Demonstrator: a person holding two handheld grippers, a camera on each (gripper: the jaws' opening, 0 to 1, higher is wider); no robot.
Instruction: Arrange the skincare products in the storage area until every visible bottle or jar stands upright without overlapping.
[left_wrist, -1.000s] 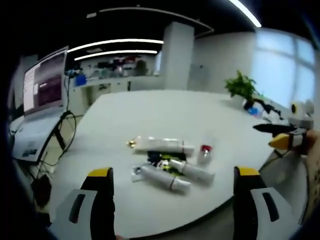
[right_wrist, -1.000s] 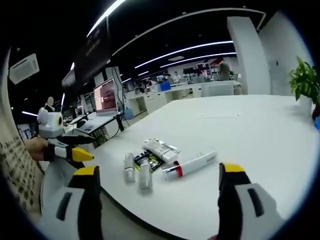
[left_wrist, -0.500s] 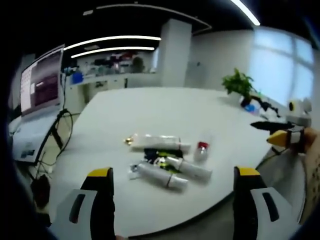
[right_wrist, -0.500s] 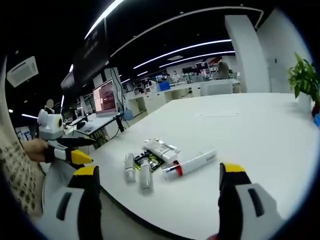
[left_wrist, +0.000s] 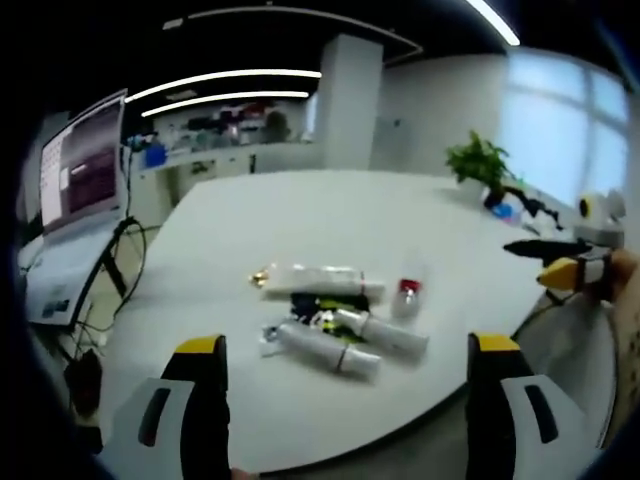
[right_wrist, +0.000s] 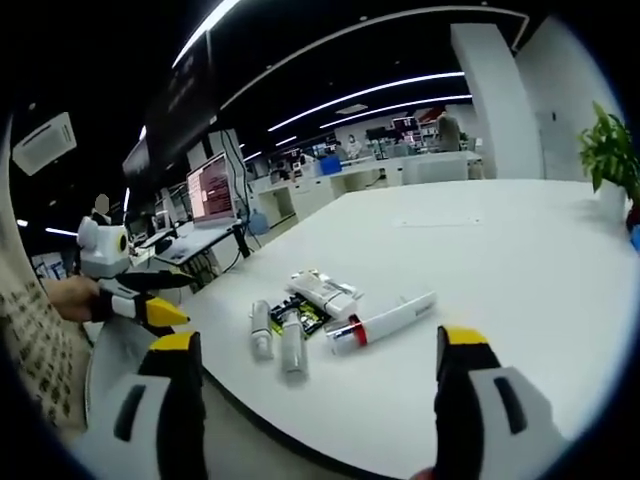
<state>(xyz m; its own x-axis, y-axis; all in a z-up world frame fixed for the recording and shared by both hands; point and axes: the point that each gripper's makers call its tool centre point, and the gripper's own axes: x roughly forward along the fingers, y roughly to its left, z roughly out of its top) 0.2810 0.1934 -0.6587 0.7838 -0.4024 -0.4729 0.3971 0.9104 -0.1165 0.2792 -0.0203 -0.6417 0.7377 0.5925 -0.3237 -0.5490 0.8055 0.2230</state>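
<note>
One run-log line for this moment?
stage: pre-grasp | left gripper: open | right gripper: open | skincare products: lying clustered on table

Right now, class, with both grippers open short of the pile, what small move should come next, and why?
Probably ease the right gripper toward the red-banded tube: it lies flat at the pile's edge, clear of the overlapping tubes, with both grippers empty.

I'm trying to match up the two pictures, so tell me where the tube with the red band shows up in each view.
Left gripper view: the tube with the red band sits right of centre, at the right end of the pile, seen almost end-on.
Right gripper view: it lies flat just right of centre, red band toward the camera.
Shared landmark: the potted plant at the table's far side.
</note>
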